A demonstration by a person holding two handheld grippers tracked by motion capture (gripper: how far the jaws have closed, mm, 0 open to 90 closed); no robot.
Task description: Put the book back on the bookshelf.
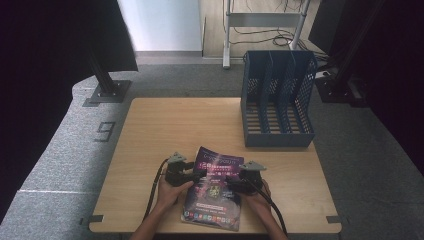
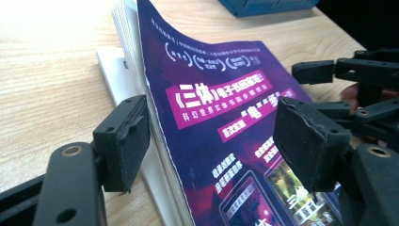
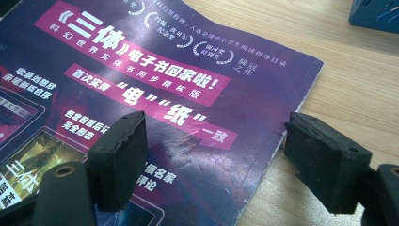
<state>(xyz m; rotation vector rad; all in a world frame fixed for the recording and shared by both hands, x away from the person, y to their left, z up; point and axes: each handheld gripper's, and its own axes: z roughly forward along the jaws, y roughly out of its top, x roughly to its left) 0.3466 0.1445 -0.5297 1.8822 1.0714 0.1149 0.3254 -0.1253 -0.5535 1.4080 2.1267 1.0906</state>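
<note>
A purple magazine [image 1: 214, 189] lies on the counter [image 1: 165, 130]. The left gripper [image 2: 211, 136] has wide fingers straddling its spine edge. The right gripper [image 3: 216, 157] likewise spreads wide fingers over the opposite edge, gripping nothing.

One magazine [image 1: 214, 190] on one table [image 1: 165, 130], two grippers, left [image 1: 196, 175] and right [image 1: 231, 181], two hands [image 1: 167, 192] working them. One blue rack [image 1: 278, 100], three slots in it.
</note>
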